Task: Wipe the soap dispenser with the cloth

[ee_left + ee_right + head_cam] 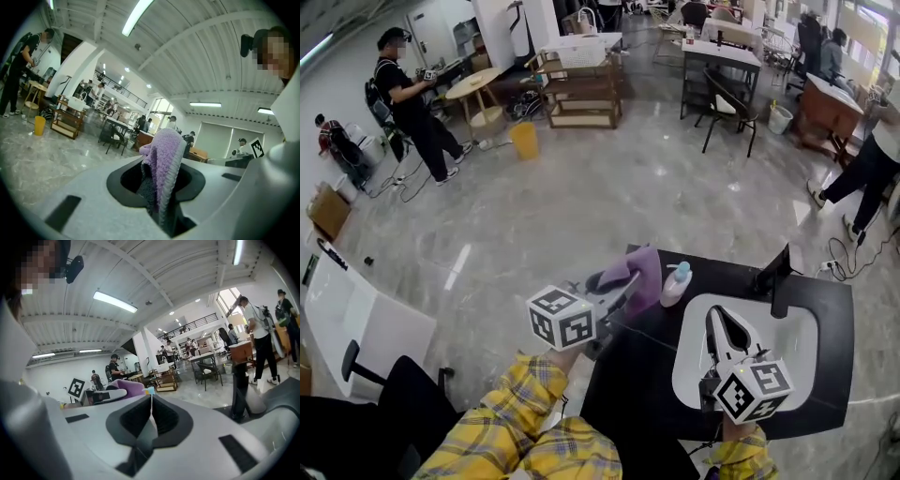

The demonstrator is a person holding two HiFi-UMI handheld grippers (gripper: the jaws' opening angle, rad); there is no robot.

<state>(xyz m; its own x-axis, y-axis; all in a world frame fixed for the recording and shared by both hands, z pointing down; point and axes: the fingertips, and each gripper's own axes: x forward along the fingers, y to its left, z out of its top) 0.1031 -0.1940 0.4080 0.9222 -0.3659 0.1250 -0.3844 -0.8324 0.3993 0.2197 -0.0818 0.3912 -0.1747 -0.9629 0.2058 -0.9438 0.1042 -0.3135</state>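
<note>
The black counter (pixel 825 319) carries a white basin (pixel 797 342), and both of the task's things are at its far left corner. The left hand-held gripper (pixel 623 286) is clamped on the purple cloth (pixel 643 274). In the left gripper view a thick fold of the cloth is pinched between the jaws and stands up past their tips, so its long axis runs roughly along the line in which the gripper points. The right hand-held gripper (pixel 724 323) is over the basin with its jaws together and nothing between them. The cloth looks like plush terry: light, soft and limp, likely to bunch and drape rather than keep an edge, so a bite well into the fold, as here, seems the safe hold. The soap dispenser (pixel 677 283) stands on the counter just beside the cloth, between it and the basin rim. It is upright, its long axis vertical, with a blue pump top over a pale body; which way the nozzle faces I cannot tell. It appears to be a small plastic bottle, probably light, smooth and easy to tip, so steadying it low on the body or at the neck would suit wiping.
</note>
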